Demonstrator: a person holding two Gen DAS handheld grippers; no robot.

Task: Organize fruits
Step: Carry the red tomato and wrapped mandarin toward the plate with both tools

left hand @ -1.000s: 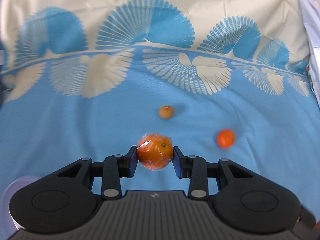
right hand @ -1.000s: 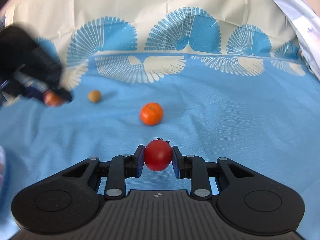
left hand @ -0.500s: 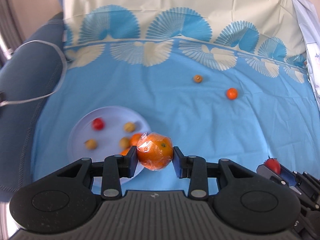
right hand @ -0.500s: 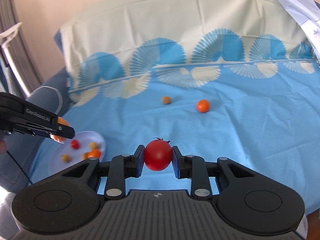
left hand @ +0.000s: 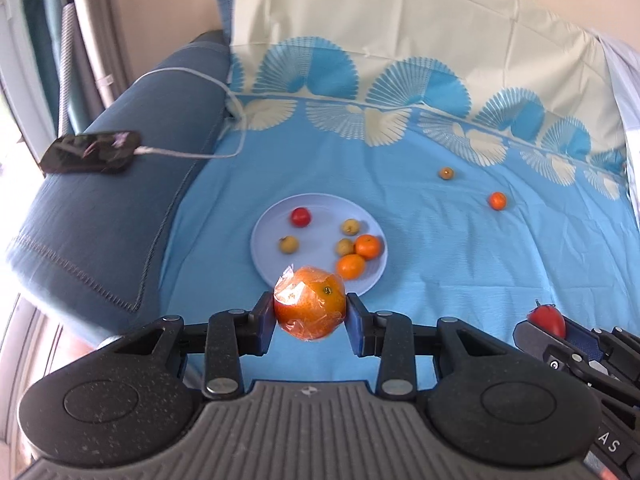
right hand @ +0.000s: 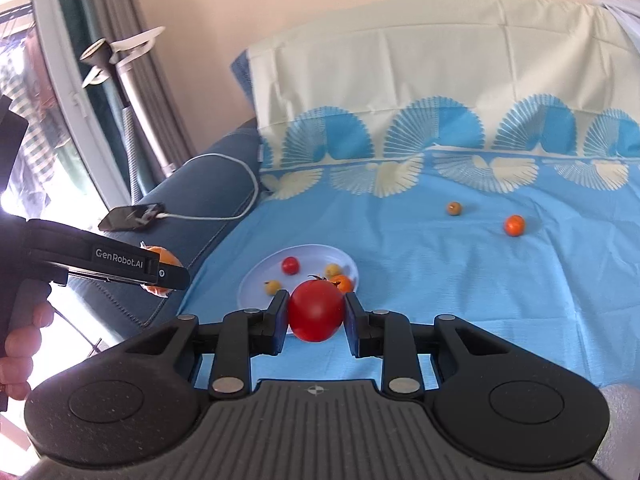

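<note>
Comparing with a second ago: both wrist views then showed only blue patterned cloth and loose fruit; now a phone on its white cable, a dark blue sofa arm and a pale blue plate are in view, so both grippers have pulled back and up.

Left to right: left gripper is clamped on a plastic-wrapped orange, jaws only as wide as the fruit, grip unchanged. It hangs in the air over the plate's near rim. The plate sits on the blue cloth and holds a small red fruit, three yellowish ones and two oranges.

Right gripper is closed tight on a red tomato, same hold as before, near the plate's near edge.

A small brownish fruit and a small orange lie on the cloth, well apart from the plate, on its right.

Readable text: "GenRobot.AI" on the left gripper's side in the right wrist view; "AS" on the right gripper at the left view's lower right corner.
</note>
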